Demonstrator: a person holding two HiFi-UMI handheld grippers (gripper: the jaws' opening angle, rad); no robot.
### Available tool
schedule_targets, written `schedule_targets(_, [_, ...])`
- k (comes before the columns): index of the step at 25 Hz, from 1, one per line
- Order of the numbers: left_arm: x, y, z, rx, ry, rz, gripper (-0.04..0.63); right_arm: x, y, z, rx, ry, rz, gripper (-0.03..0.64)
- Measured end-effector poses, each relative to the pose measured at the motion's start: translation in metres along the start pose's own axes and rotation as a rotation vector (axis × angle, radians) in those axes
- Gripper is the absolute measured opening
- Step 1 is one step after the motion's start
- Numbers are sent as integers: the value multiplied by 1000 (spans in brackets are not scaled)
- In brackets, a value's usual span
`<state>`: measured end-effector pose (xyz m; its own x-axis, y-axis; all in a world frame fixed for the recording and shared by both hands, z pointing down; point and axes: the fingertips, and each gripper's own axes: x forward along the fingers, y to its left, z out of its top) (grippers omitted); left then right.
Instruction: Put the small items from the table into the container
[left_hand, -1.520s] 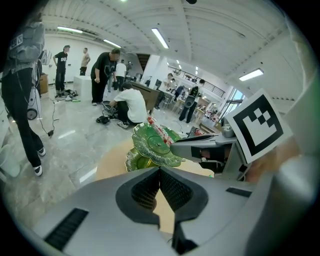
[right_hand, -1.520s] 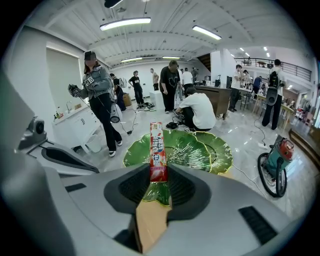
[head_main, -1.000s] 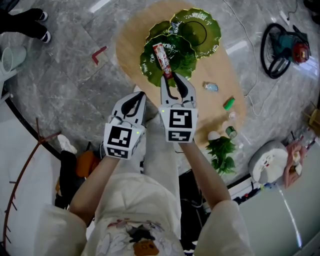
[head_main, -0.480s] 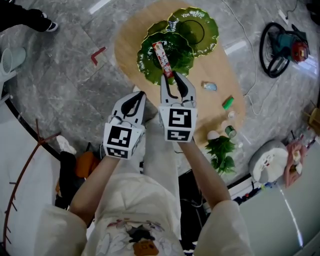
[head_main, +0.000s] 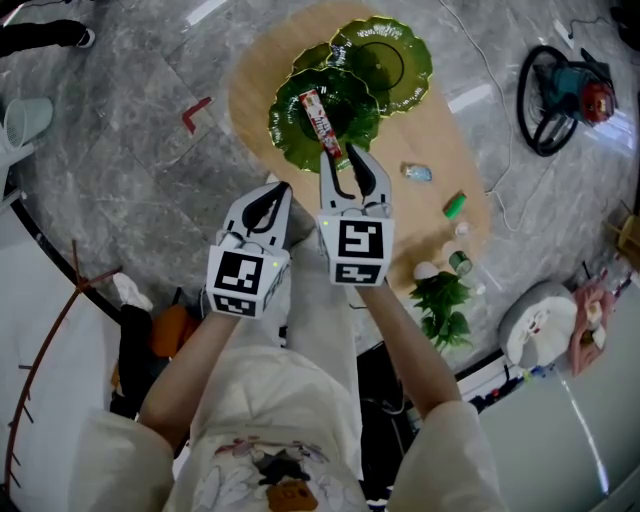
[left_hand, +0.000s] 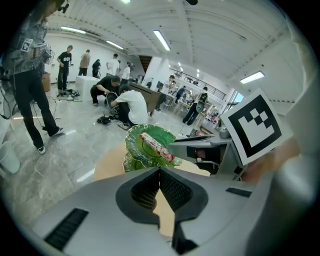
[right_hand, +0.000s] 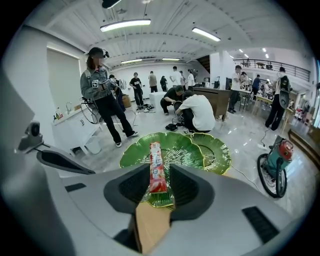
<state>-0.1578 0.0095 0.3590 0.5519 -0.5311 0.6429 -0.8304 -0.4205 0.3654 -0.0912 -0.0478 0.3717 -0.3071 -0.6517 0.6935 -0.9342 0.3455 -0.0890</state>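
A long red snack packet (head_main: 318, 118) sticks out from my right gripper (head_main: 340, 152), which is shut on its near end. The packet hangs over the nearer green leaf-shaped plate (head_main: 295, 140) on the round wooden table (head_main: 255, 85). In the right gripper view the packet (right_hand: 156, 172) points straight ahead from the right gripper (right_hand: 157, 189) across that plate (right_hand: 182, 147). My left gripper (head_main: 283, 190) hovers beside it at the table's near edge, its jaws shut with nothing between them (left_hand: 159, 172). The left gripper view also has the packet (left_hand: 156, 146) above the plate (left_hand: 142, 155).
A second green plate (head_main: 385, 60) lies behind the first. On the table's right side are a blue-white wrapper (head_main: 418, 173), a green item (head_main: 457, 206), a white ball (head_main: 427, 270), a small can (head_main: 461, 262) and a leafy sprig (head_main: 445, 305). A vacuum (head_main: 560, 95) stands on the floor.
Both grippers hold about the same place and the same grip. The plates sit slightly higher in the head view, so the packet reaches a little further over the near plate.
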Motion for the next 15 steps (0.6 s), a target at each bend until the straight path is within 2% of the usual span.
schedule_targets(15, [-13, -18, 7, 19, -34, 1, 8, -31, -3, 2, -10, -29, -25, 110])
